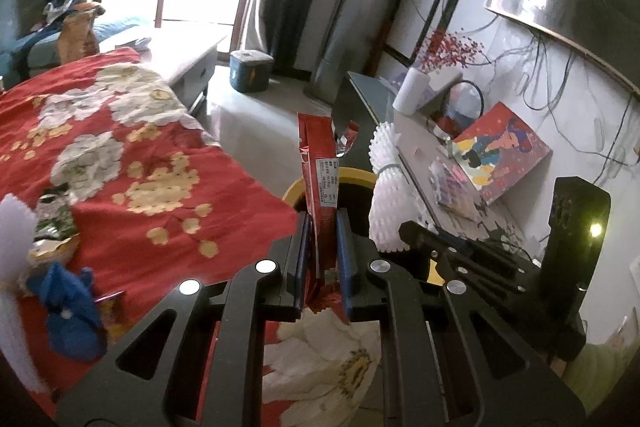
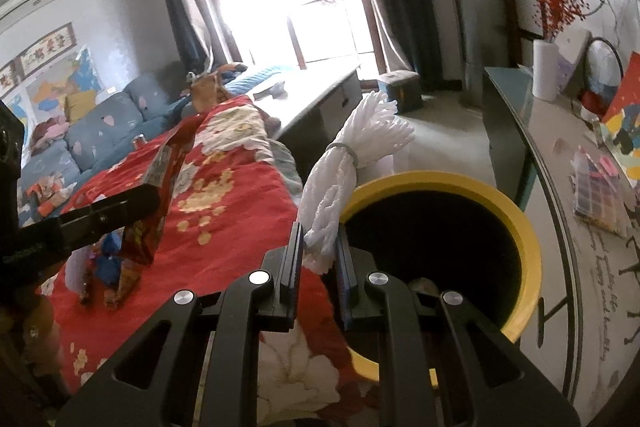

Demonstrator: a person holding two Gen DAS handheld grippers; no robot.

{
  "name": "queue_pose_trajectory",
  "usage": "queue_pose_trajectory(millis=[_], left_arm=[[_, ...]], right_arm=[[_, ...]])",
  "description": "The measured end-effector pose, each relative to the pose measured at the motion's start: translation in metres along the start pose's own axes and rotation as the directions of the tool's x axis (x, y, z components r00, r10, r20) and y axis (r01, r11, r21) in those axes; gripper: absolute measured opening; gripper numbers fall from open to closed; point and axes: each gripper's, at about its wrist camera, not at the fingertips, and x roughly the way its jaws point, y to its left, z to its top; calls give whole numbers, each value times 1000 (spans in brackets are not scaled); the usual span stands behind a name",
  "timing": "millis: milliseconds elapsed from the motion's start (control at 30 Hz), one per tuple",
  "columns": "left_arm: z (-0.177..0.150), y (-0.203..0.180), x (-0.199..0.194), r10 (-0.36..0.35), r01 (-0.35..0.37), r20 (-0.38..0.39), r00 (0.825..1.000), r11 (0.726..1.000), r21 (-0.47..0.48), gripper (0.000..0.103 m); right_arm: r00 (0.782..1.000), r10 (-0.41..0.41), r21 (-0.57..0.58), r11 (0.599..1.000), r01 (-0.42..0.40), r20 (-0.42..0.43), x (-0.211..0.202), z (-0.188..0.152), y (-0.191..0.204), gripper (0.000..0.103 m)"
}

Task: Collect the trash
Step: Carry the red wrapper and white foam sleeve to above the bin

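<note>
Your left gripper (image 1: 323, 259) sits at lower centre of left view, wrapper (image 1: 320, 179) upright between its fingers. Bin (image 2: 524, 227) behind wrapper, right of bed (image 1: 160, 167). Your right gripper (image 2: 318, 267) pinches foam bundle (image 2: 352, 163) at bin's left rim. Shelf (image 2: 556, 155) right of bin. Loose trash (image 1: 60, 251) on bed, lower left.

Wrist views, shared yellow bin (image 2: 524, 227)

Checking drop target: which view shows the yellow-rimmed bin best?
Right wrist view: the yellow-rimmed bin shows most of its rim and its dark inside, just right of the white foam netting. Left wrist view shows only a sliver of rim behind the red wrapper.
</note>
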Motion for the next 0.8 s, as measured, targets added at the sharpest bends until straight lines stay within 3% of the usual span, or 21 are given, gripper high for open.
queue_pose_trajectory(millis=[767, 800], left_arm=[[7, -33, 88, -36, 41, -111, 993, 998, 43, 9], [7, -34, 93, -38, 43, -119, 992, 998, 43, 9]], right_arm=[[995, -53, 154, 986, 66, -85, 17, -22, -69, 17], [995, -56, 163, 984, 70, -88, 17, -24, -72, 21]])
